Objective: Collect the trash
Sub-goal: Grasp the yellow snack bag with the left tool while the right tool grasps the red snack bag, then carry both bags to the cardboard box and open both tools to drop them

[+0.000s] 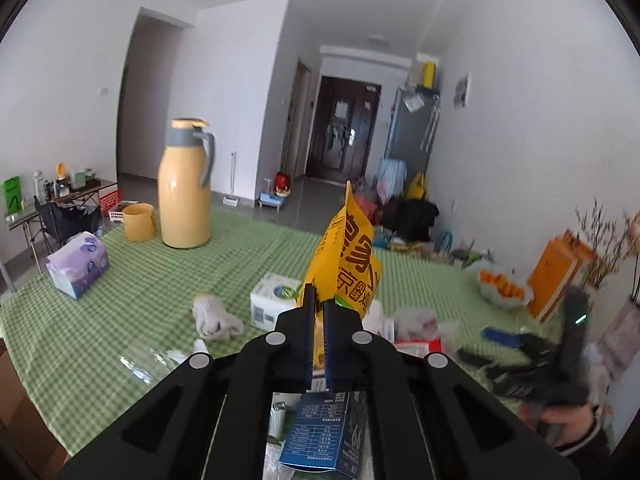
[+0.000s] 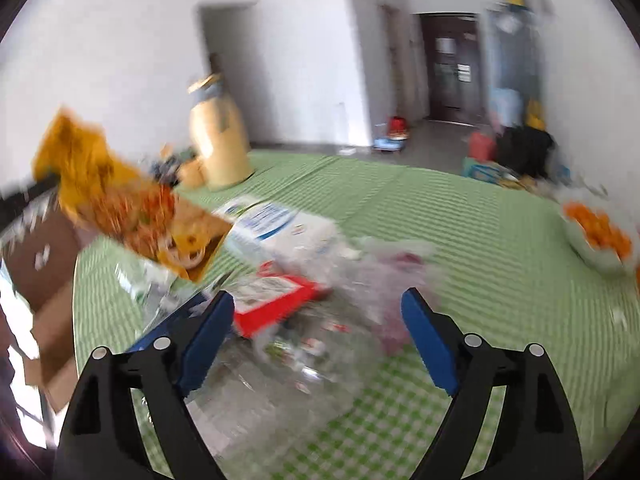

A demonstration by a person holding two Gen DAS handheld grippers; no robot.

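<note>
One yellow bag (image 1: 352, 256) hangs pinched in my left gripper (image 1: 319, 312), lifted over the green checked cloth (image 1: 160, 280). My right gripper (image 2: 318, 304) stands spread above blurred clear wrappers (image 2: 304, 360) and a red packet (image 2: 276, 300). Far right, a bowl (image 1: 502, 294) holds orange fruit. Far left stands a yellow flask (image 1: 185, 184).

right hand-held gripper (image 2: 318, 318) spread wide above clear plastic wrappers (image 2: 304, 364), green checked tablecloth (image 2: 460, 240)

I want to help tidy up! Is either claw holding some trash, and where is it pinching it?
The left gripper pinches the yellow snack bag by its bottom edge. The right gripper is open, holding nothing.
</note>
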